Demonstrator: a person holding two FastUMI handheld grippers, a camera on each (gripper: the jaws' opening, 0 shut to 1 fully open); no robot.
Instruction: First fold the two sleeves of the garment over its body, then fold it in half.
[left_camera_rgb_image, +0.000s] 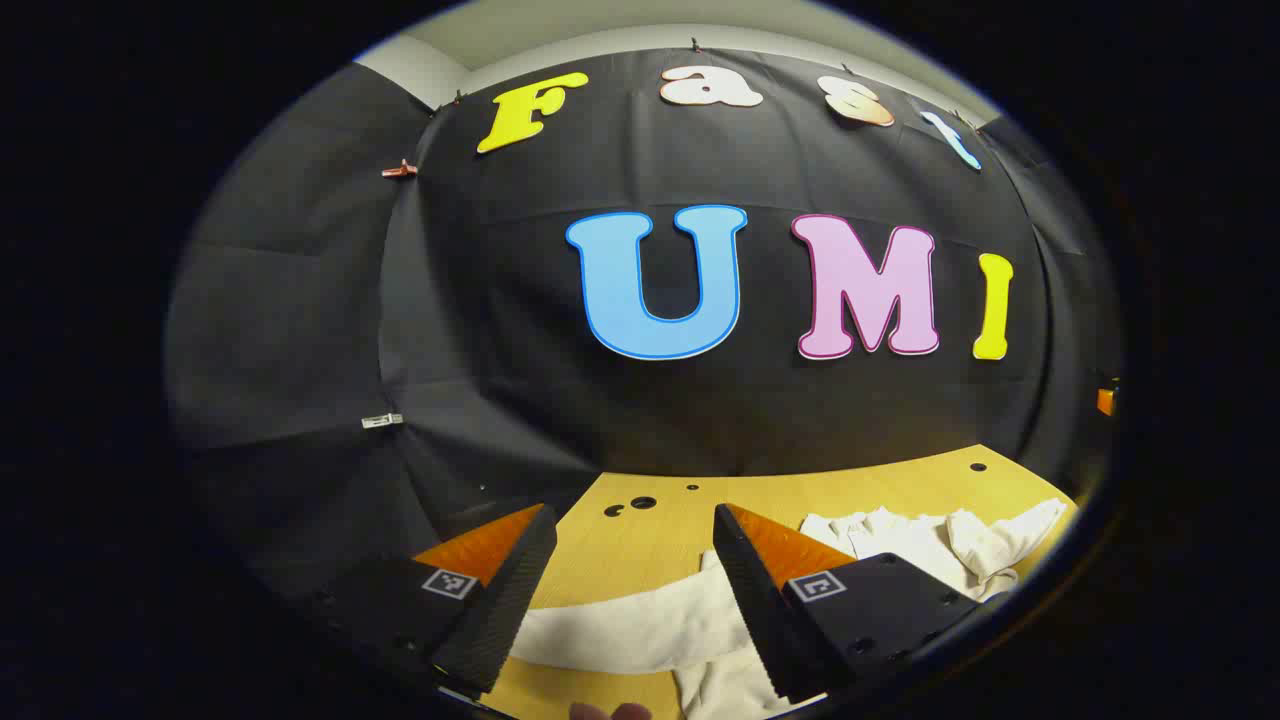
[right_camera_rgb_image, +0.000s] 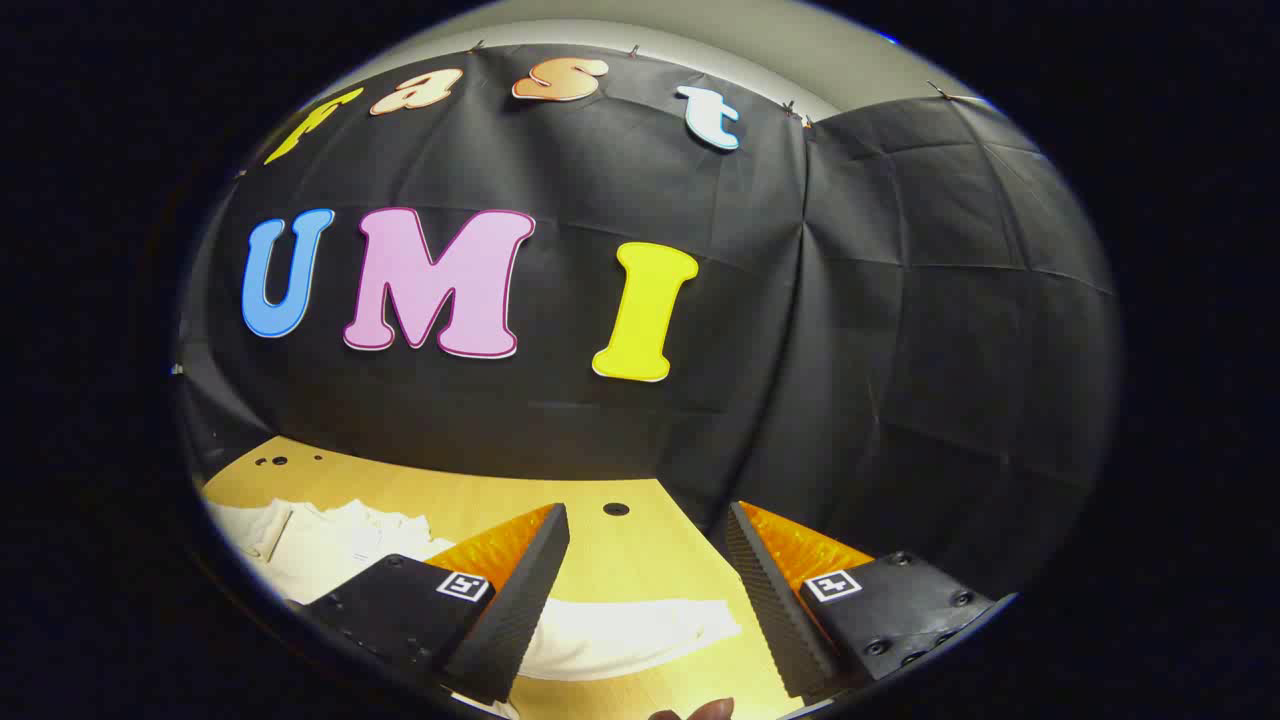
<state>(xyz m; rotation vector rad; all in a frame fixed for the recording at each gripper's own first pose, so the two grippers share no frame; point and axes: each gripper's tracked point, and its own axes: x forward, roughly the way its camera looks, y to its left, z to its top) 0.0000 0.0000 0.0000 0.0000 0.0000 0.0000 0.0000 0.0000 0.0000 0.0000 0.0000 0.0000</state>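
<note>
In the left gripper view, the left gripper (left_camera_rgb_image: 632, 580) is held with its two fingers spread wide apart, and nothing is pinched between them. It is raised above the desk (left_camera_rgb_image: 650, 535), and a white sleeve (left_camera_rgb_image: 620, 630) of the garment is seen through the gap between the fingers, lying flat across the wooden top. The rest of the white garment (left_camera_rgb_image: 930, 545) is spread to the right of the gripper, near the back edge of the desk, with crumpled folds at its far end. Several small dark holes are seen in the desk behind the gripper. A fingertip (left_camera_rgb_image: 610, 712) of the person is visible at the very bottom edge.

In the right gripper view, the right gripper (right_camera_rgb_image: 645, 580) is also held spread open, with nothing between its fingers. Below the gap, the other white sleeve (right_camera_rgb_image: 630, 630) is laid flat on the desk (right_camera_rgb_image: 620, 560), its end pointing toward the right side. The body of the garment (right_camera_rgb_image: 330, 540) is seen to the left of the gripper, wrinkled. A fingertip (right_camera_rgb_image: 700, 712) is seen at the bottom edge. Behind the desk, the black cloth wall (right_camera_rgb_image: 900, 350) is hung.
</note>
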